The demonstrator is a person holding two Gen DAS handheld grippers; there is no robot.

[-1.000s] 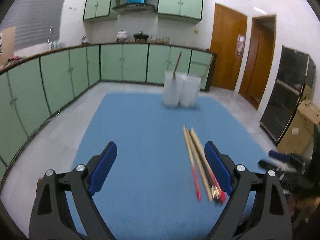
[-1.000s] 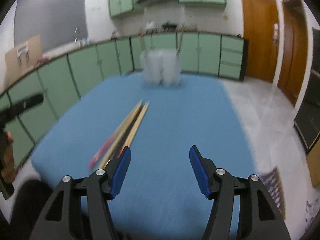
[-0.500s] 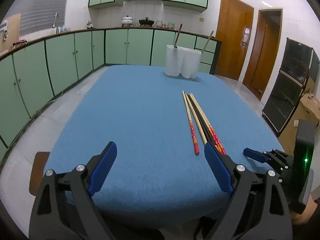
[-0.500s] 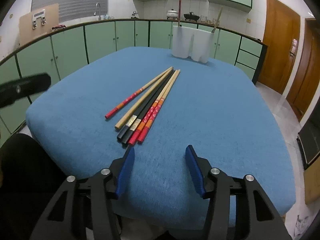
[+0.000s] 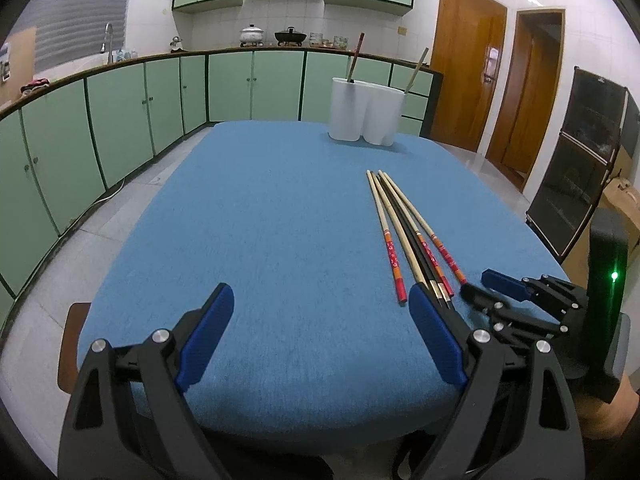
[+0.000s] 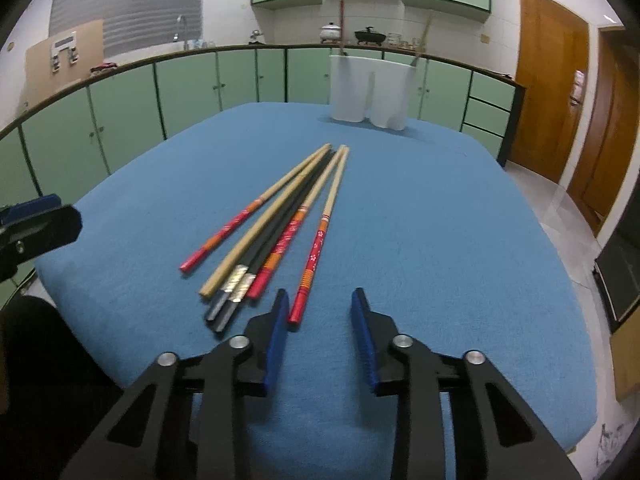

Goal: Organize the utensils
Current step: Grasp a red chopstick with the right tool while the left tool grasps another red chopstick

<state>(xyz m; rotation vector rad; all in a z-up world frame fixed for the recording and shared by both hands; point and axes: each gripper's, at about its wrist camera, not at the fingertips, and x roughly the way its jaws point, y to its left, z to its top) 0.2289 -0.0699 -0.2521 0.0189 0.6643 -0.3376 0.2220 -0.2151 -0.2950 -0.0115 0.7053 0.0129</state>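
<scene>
Several chopsticks [image 6: 280, 232] lie in a loose fan on the blue tablecloth [image 6: 420, 240]: red-patterned, plain bamboo and black ones. My right gripper [image 6: 320, 296] sits low at their near ends. Its jaws are closing, and the tip of the rightmost red chopstick [image 6: 310, 264] lies just inside the left finger, with no pad pressing on it. My left gripper [image 5: 320, 296] stands wide open over bare cloth, left of the chopsticks [image 5: 408, 232]. The right gripper [image 5: 480, 285] shows at its right. A white utensil holder [image 5: 366, 110] at the far edge holds two chopsticks.
The holder [image 6: 368, 92] stands beyond the fan of chopsticks. Green cabinets [image 5: 120, 120] line the room behind and to the left. Wooden doors [image 5: 468, 76] and a black cabinet [image 5: 580, 168] are on the right. The left gripper [image 6: 36, 224] shows at the left edge.
Both grippers have sunk toward the table. The right gripper's jaws have narrowed and it has come up to the near ends of the chopsticks. The left jaws stay wide.
</scene>
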